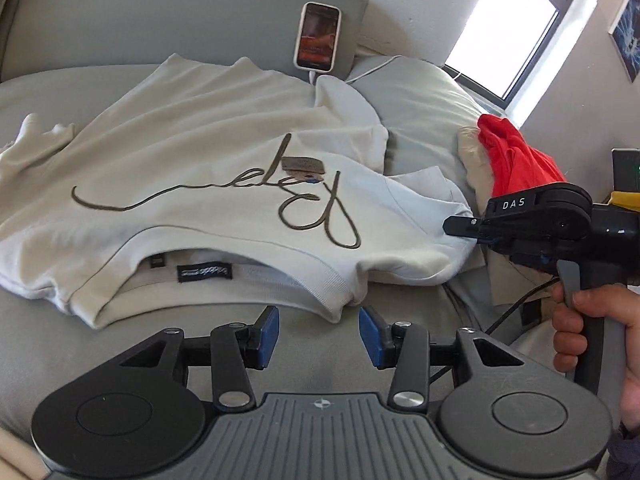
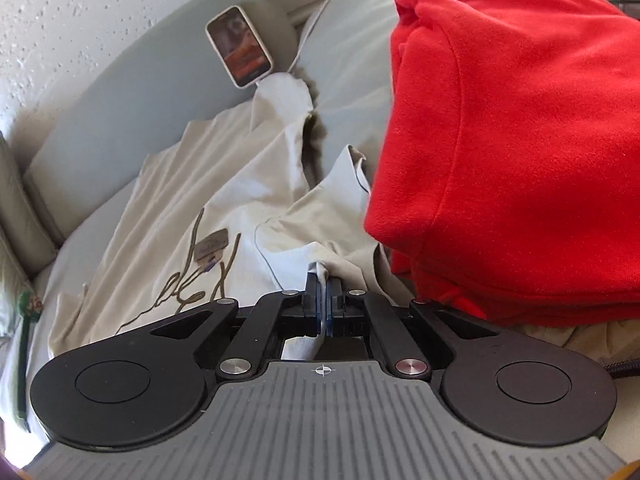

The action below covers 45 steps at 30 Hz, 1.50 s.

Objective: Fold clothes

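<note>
On bed, right tool pinches shirt sleeve

Bare grey bed is left open between the headboard and the white t-shirt. The right edge is blocked by a red garment piled on a pillow, and a phone is propped at the headboard.

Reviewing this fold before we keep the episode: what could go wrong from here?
1. Only the right tool is shut on the shirt, at its sleeve; the left tool is open near the collar. A one-sided pull would probably skew the fold.
2. The phone and its cable sit at the shirt's far edge; dragging cloth might snag them.
3. The red garment lies right beside the gripped sleeve and could get swept along.
</note>
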Each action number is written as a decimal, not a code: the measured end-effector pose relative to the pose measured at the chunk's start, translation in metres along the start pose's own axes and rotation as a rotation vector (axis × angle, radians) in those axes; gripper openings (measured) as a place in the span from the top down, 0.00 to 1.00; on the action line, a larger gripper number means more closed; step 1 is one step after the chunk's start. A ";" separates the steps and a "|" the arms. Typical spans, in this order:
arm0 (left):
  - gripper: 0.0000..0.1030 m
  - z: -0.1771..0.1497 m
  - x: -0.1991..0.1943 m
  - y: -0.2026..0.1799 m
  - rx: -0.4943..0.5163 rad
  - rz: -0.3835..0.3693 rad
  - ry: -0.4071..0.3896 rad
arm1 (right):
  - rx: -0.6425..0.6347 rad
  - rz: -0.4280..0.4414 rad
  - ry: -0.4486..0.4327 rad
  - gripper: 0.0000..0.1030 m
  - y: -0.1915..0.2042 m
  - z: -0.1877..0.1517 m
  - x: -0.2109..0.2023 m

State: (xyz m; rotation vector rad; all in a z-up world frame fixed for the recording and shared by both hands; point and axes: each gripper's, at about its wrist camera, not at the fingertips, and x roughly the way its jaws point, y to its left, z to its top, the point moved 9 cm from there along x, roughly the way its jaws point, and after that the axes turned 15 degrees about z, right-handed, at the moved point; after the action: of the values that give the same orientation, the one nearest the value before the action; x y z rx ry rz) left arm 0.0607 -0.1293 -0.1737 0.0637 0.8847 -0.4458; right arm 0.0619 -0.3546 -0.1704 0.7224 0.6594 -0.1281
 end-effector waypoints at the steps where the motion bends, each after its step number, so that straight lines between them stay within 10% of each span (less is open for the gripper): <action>1: 0.59 0.000 0.005 -0.004 0.007 -0.011 0.006 | 0.006 0.006 0.000 0.98 -0.001 0.000 -0.001; 6: 0.75 0.010 0.018 -0.012 -0.025 -0.039 -0.019 | 0.037 0.036 0.003 0.98 -0.001 0.000 -0.002; 8: 0.99 0.012 0.019 -0.018 -0.002 -0.061 -0.037 | 0.039 0.038 0.001 0.98 -0.001 0.001 -0.002; 18: 0.96 -0.017 0.009 -0.036 0.152 -0.083 0.056 | -0.064 -0.121 0.030 0.98 -0.003 0.002 -0.006; 23: 0.67 -0.013 -0.023 -0.032 0.202 -0.069 0.043 | -0.098 -0.175 0.139 0.76 0.004 -0.012 -0.010; 25: 0.61 0.000 -0.045 -0.006 0.111 -0.071 -0.012 | -0.077 -0.125 0.132 0.53 0.020 -0.015 -0.029; 35: 0.58 0.065 -0.070 0.258 -0.652 0.157 -0.208 | -0.195 0.250 0.013 0.49 0.156 -0.008 -0.080; 45: 0.58 0.093 0.036 0.358 -0.686 0.182 -0.086 | -0.197 0.282 0.086 0.49 0.193 -0.017 -0.032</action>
State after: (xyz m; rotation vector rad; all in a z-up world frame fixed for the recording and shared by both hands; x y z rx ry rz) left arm 0.2925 0.1607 -0.1869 -0.4974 0.8987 0.0405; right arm 0.0913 -0.2020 -0.0500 0.6262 0.6354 0.2252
